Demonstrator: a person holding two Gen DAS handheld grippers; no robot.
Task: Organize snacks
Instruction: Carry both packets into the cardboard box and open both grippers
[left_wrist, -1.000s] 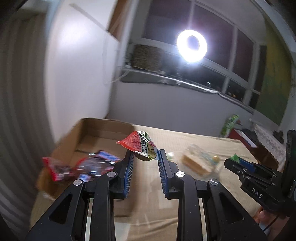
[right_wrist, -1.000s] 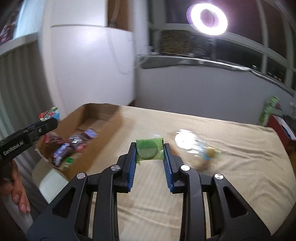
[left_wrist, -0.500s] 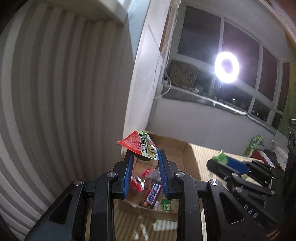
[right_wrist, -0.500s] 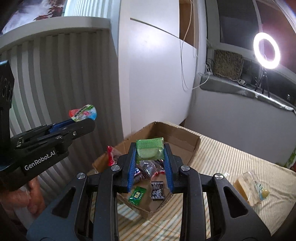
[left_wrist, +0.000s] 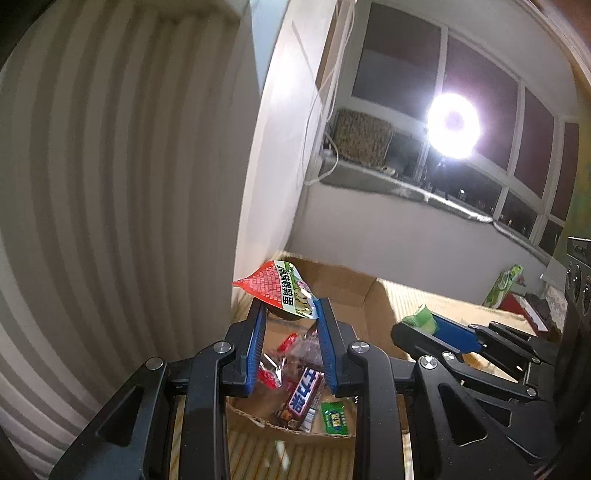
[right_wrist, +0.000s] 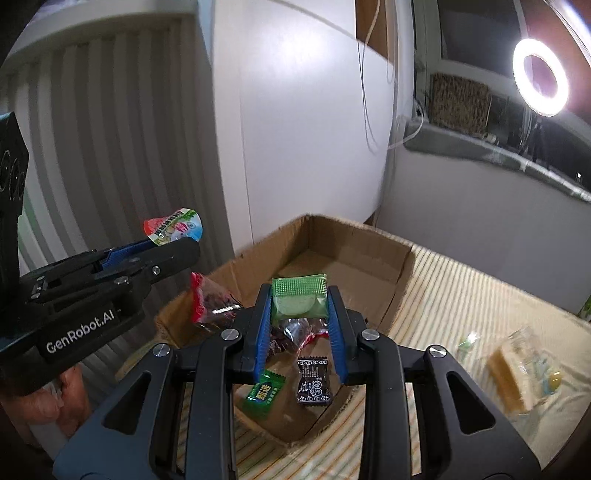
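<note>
Matt brown cardboard box (right_wrist: 369, 258), glossy plastic snack wrappers (right_wrist: 314, 380), striped woven cloth (right_wrist: 461, 302), black plastic tongs (right_wrist: 300, 306)

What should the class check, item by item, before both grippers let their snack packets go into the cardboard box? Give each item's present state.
1. Left gripper shut on the red packet: ok.
2. Right gripper shut on the green packet: ok.
3. Cardboard box open-topped, with bare floor at its far end: ok.
4. Green packet above the box opening: ok.
5. Red packet fully above the box, not its near-left rim: cannot tell.
6. Grippers apart from each other: ok.
</note>
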